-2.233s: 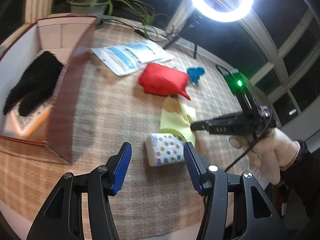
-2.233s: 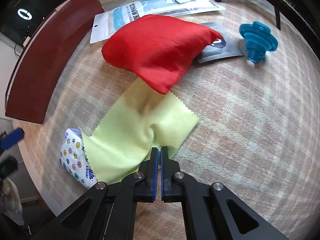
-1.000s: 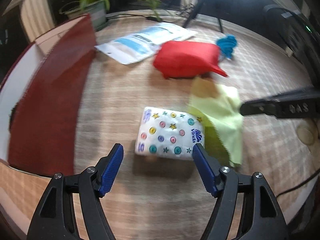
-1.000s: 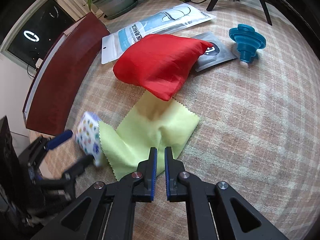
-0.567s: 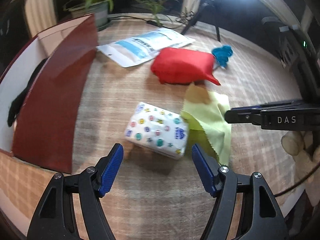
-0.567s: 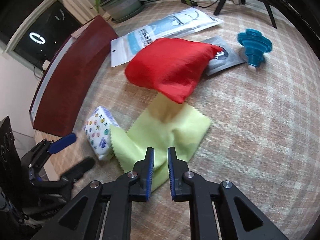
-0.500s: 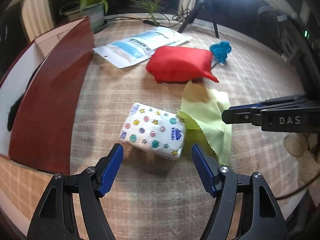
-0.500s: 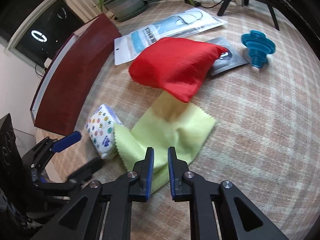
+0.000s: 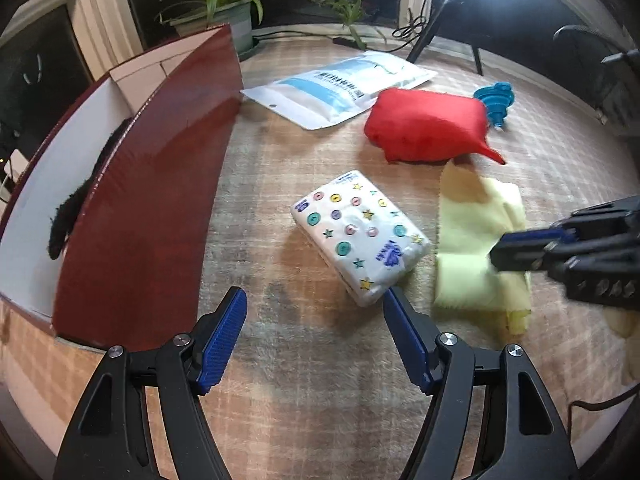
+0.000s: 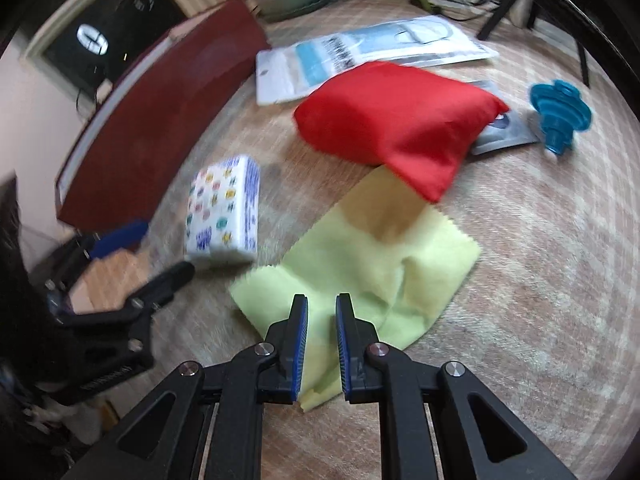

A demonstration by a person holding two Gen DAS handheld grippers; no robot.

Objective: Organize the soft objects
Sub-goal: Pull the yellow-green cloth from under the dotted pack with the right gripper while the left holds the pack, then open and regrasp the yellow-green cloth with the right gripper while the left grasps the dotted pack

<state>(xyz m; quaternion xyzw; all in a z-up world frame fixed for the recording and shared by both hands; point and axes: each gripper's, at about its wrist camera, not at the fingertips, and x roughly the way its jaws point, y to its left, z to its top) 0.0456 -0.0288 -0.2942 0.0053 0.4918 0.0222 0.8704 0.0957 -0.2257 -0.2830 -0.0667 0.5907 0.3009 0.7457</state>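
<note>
A white tissue pack (image 9: 362, 236) printed with coloured dots and stars lies on the woven mat, just ahead of my open left gripper (image 9: 316, 312), whose right finger is beside its near corner. It also shows in the right wrist view (image 10: 224, 216). A yellow-green cloth (image 10: 376, 276) lies crumpled beside it, its far corner under a red pouch (image 10: 396, 124). My right gripper (image 10: 321, 316) hovers over the cloth's near edge, jaws slightly apart and empty. In the left wrist view the cloth (image 9: 476, 240) and red pouch (image 9: 428, 124) lie to the right.
A dark red box (image 9: 140, 184) with white inside stands at the left and holds a black fuzzy thing (image 9: 76, 204). A white-blue packet (image 9: 340, 88), a grey sachet (image 10: 500, 132) and a blue funnel (image 10: 560, 116) lie at the back. Potted plants (image 9: 216, 12) stand beyond.
My right gripper has opened a little and let the cloth drop, folded, on the mat. The left gripper has moved closer to the tissue pack, which has turned.
</note>
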